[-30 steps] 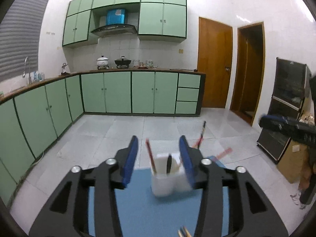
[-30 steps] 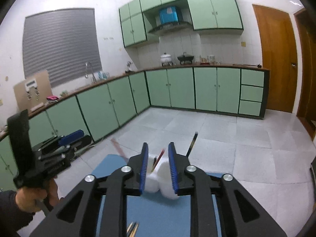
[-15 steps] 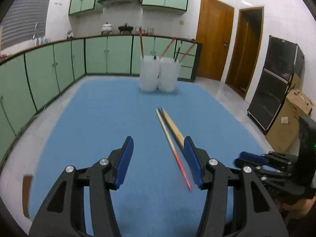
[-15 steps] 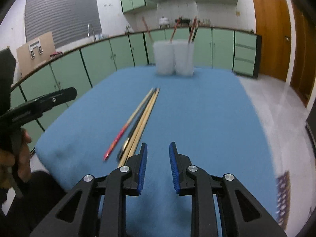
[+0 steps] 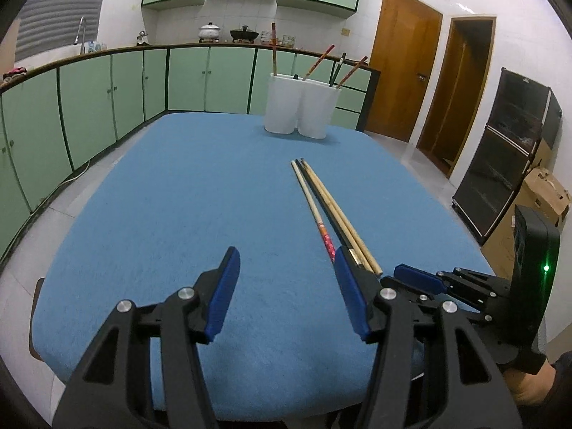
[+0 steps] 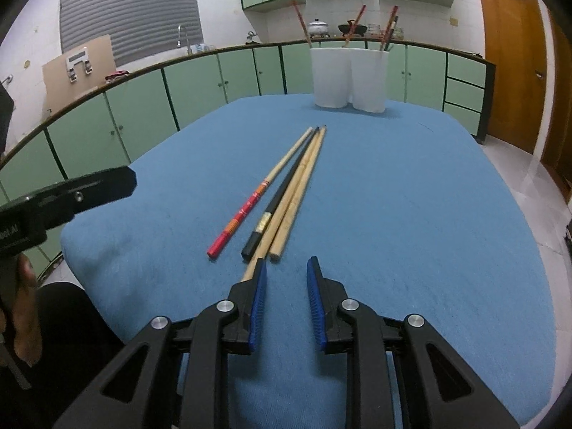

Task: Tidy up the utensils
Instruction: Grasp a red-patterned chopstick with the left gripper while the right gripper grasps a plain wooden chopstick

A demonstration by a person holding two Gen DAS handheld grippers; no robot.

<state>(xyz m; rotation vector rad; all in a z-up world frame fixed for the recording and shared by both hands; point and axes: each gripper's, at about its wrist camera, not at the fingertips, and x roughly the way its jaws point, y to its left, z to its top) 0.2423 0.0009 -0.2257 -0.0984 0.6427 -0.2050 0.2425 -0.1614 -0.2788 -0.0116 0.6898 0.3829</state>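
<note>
Four chopsticks (image 6: 286,193) are shown lying side by side on the blue bench (image 6: 411,214), well apart from the white holder (image 6: 348,78). The left hand-held gripper (image 5: 286,286) is spread wide, the right hand-held gripper (image 6: 286,296) narrowly parted; nothing is held.

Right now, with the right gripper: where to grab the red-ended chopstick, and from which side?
Grip the red-ended chopstick on its red painted end, nearest the right gripper. Come straight down, jaws across the shaft. It lies flat on the blue cloth, splayed left of the other chopsticks, so that end probably has room on both sides.
</note>
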